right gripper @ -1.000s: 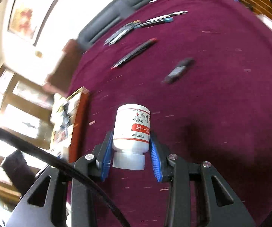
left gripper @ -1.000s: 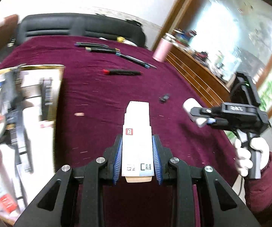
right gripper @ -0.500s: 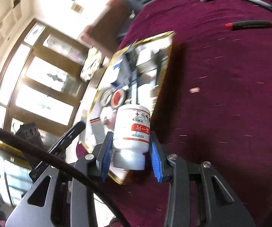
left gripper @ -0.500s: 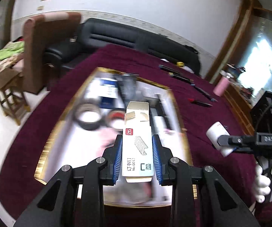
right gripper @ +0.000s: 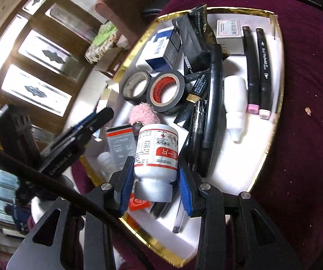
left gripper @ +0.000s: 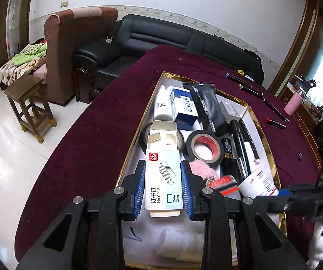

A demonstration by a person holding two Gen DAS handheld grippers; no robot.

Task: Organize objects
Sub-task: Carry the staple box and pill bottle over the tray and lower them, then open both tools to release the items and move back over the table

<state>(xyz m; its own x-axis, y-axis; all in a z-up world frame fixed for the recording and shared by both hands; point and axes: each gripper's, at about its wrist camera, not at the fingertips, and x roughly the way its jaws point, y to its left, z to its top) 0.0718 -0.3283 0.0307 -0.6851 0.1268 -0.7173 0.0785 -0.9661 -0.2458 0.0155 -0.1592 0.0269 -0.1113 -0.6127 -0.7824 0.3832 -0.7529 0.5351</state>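
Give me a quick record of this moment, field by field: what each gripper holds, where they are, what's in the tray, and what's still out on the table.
left gripper: shut on staple box, end flap open
right gripper: shut on white pill bottle, cap toward the jaws
position: both over the gold-rimmed tray
tray contents: two tape rolls, blue box, markers, pink pompom, other items
still on table: pens on the maroon cloth
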